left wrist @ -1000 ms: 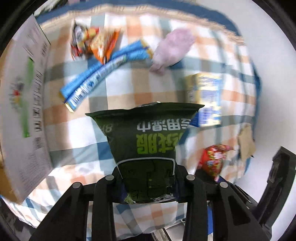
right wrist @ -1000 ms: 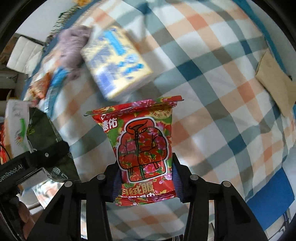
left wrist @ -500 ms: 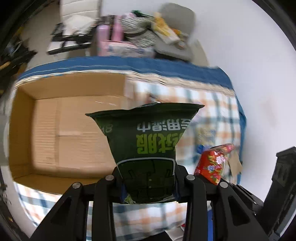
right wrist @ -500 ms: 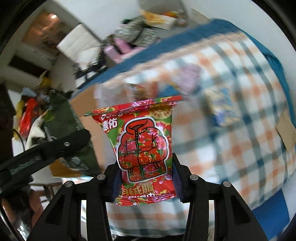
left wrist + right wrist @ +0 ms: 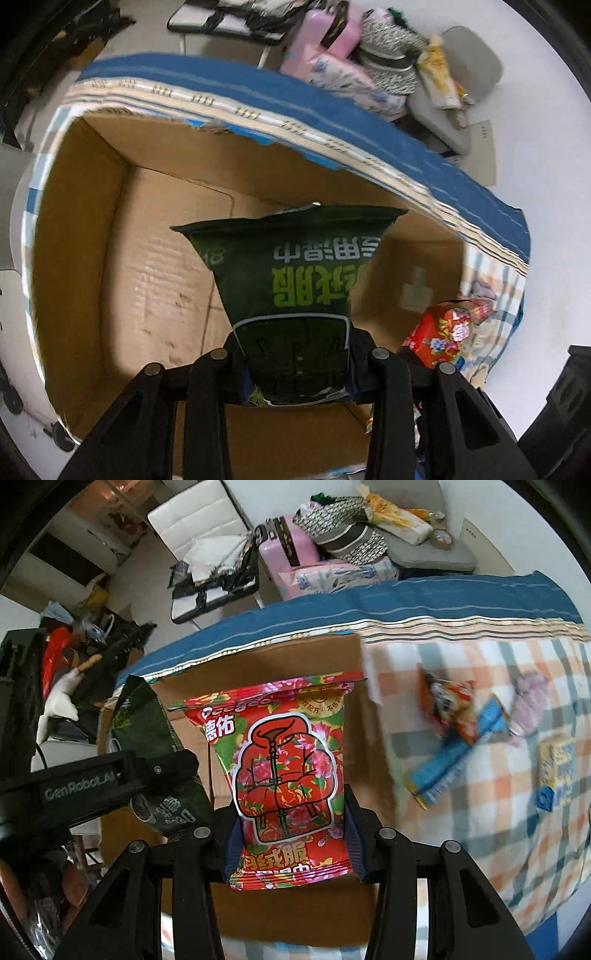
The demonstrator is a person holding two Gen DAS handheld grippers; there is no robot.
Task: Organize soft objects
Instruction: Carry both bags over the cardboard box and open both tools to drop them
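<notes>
The left gripper [image 5: 297, 363] clamps a dark green packet [image 5: 295, 280]; the right gripper [image 5: 291, 843] clamps a red floral packet [image 5: 286, 775].

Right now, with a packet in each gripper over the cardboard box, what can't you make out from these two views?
- Near floor of the brown cardboard box: left wrist view, hidden behind the dark green wet-wipe packet and left gripper.
- Box interior: right wrist view, covered by the red floral packet in the right gripper.
- Snack packs, blue strip and purple cloth on the checked bedspread: motion-blurred, labels unreadable.
</notes>
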